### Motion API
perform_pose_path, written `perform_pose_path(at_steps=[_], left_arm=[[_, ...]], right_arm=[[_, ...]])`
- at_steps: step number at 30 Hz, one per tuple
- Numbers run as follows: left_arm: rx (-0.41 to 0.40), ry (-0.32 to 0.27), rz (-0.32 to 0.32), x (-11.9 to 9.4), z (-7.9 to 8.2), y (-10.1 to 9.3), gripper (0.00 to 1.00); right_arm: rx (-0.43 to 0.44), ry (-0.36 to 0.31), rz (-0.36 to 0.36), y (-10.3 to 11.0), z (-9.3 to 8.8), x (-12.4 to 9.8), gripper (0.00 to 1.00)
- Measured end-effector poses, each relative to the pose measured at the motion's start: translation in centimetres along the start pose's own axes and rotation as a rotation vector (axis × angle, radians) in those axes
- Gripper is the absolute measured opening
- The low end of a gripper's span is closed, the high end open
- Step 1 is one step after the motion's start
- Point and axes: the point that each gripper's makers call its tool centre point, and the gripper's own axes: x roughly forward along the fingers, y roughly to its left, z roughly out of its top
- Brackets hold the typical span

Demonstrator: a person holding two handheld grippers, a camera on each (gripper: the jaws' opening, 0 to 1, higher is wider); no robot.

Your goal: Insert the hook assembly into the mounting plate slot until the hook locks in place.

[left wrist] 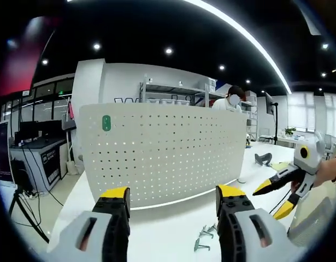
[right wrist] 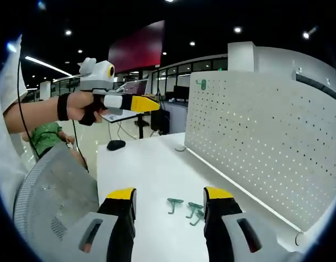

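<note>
Hooks (right wrist: 188, 209), small green bent-wire pieces, lie loose in a cluster on the white tabletop (right wrist: 140, 169), close to the foot of the pegboard mounting plate (right wrist: 260, 136), within easy reach for a pick. One green hook (right wrist: 201, 84) already hangs near the plate's top corner. The plate stands upright along the tabletop's far edge, its hole grid facing the person. The right tool (right wrist: 169, 203) hovers wide and empty above the cluster; the left tool (left wrist: 173, 197), also wide and empty, faces the plate.
</note>
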Motion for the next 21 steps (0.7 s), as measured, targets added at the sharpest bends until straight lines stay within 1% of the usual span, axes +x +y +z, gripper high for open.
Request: perform_pose_path(at_steps=[2, 5, 6, 7, 10, 13, 16, 21], left_arm=[[0.004, -0.002, -0.006, -0.2, -0.2, -0.4, 0.65], [-0.007, 0.011, -0.011, -0.6, -1.0, -0.9, 0.65], [-0.043, 0.010, -0.023, -0.8, -1.2, -1.3, 0.65], [-0.059, 0.004, -0.021, -0.9, -1.3, -1.4, 0.66], [-0.047, 0.009, -0.018, -1.4, -1.8, -2.0, 0.66], [-0.053, 0.017, -0.033, -1.6, -2.4, -2.7, 0.66], [-0.062, 0.031, -0.039, -2.0, -3.0, -3.3, 0.65], [-0.051, 0.056, -0.057, -2.7, -4.0, -4.1, 0.66]], right_arm=[[-0.002, 0.007, 0.002, -0.2, -0.2, 0.2, 0.49], [-0.008, 0.016, 0.012, -0.3, -0.4, 0.4, 0.49], [-0.012, 0.031, 0.019, -0.3, -0.6, 0.6, 0.48], [-0.015, 0.038, 0.020, -0.3, -0.7, 0.6, 0.48], [-0.027, 0.054, 0.034, -0.2, -1.1, 1.0, 0.48], [-0.047, 0.073, 0.045, -0.3, -1.4, 1.3, 0.48], [-0.044, 0.081, 0.055, -0.3, -1.6, 1.6, 0.47], [-0.056, 0.108, 0.065, -0.4, -2.2, 2.1, 0.46]])
